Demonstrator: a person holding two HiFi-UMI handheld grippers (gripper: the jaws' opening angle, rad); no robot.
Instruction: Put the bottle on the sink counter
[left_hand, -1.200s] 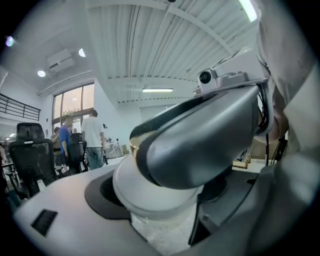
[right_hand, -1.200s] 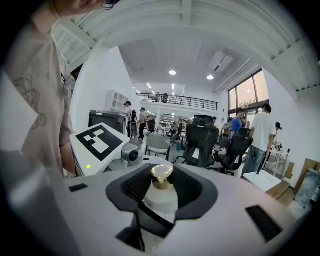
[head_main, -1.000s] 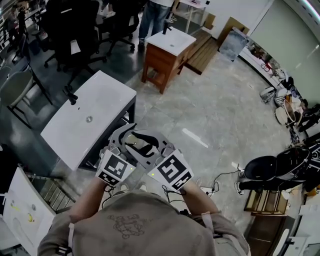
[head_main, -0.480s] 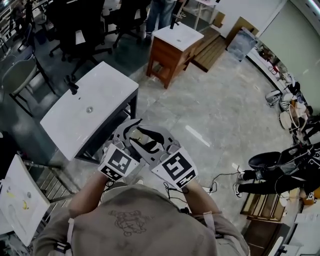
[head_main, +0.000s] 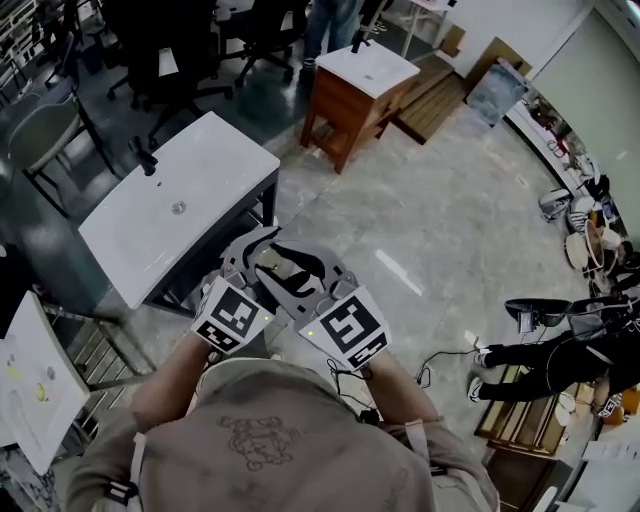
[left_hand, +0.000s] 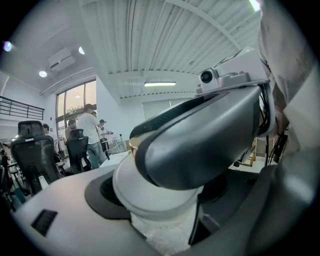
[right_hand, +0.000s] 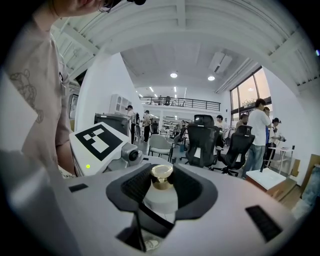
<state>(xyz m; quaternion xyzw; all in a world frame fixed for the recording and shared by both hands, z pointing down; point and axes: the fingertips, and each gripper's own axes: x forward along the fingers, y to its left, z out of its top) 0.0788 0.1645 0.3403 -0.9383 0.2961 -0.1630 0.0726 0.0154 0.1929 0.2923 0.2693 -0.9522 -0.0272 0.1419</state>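
Observation:
A white bottle (right_hand: 160, 199) with a gold cap (right_hand: 161, 176) sits between the ribbed pads of my right gripper (right_hand: 161, 192), which is shut on it. In the left gripper view the same bottle's white body (left_hand: 150, 192) lies across the recesses of my left gripper (left_hand: 165, 200), and the right gripper's grey jaw crosses over it. From the head view both grippers, left (head_main: 252, 262) and right (head_main: 302, 275), meet in front of my chest. The white sink counter (head_main: 190, 200) stands just ahead and left of them, its drain and black tap visible.
A second sink on a wooden cabinet (head_main: 365, 70) stands farther off. Office chairs (head_main: 160, 40) and people fill the back. A rack with a white board (head_main: 30, 390) is at my left. Cables and bags (head_main: 560, 350) lie on the tiled floor at right.
The view has swung a little, and the white counter now sits slightly closer to the grippers. Both grippers stay together on the bottle.

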